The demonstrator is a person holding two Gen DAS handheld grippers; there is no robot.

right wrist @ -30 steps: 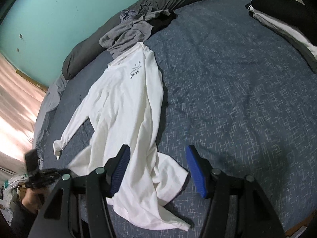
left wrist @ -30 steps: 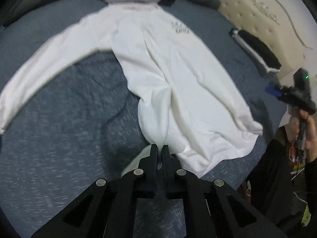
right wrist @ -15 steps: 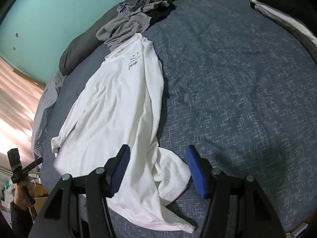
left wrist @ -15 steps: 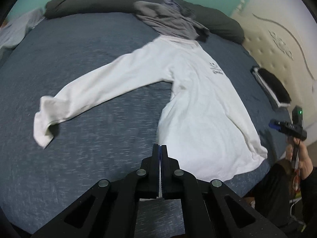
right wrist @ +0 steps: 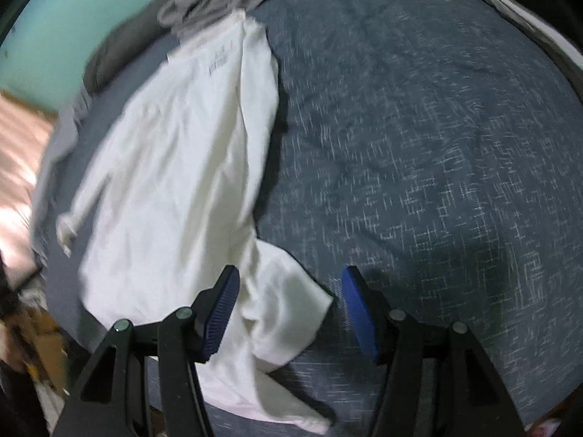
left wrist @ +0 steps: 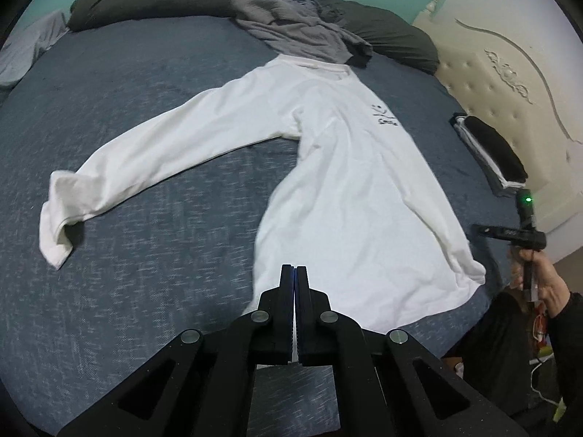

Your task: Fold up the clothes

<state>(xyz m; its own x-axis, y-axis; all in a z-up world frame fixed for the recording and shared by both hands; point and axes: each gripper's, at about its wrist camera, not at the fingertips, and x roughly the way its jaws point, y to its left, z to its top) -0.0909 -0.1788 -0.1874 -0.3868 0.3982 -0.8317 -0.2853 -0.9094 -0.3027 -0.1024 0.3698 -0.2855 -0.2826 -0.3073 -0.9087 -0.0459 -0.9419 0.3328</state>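
A white long-sleeved shirt [left wrist: 349, 182] lies face up across the frame's centre, small dark print on its chest, collar toward the top, one sleeve stretched to the left, cuff curled over, hem rumpled at lower right.

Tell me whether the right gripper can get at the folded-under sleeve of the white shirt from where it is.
Probably yes: the right gripper is open, and the sleeve of the white shirt lies right between its fingers on the bed, nothing covering it.

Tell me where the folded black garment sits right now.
In the left wrist view, the folded black garment tops a stack at the bed's right edge, beside the cream headboard, right of the white shirt.
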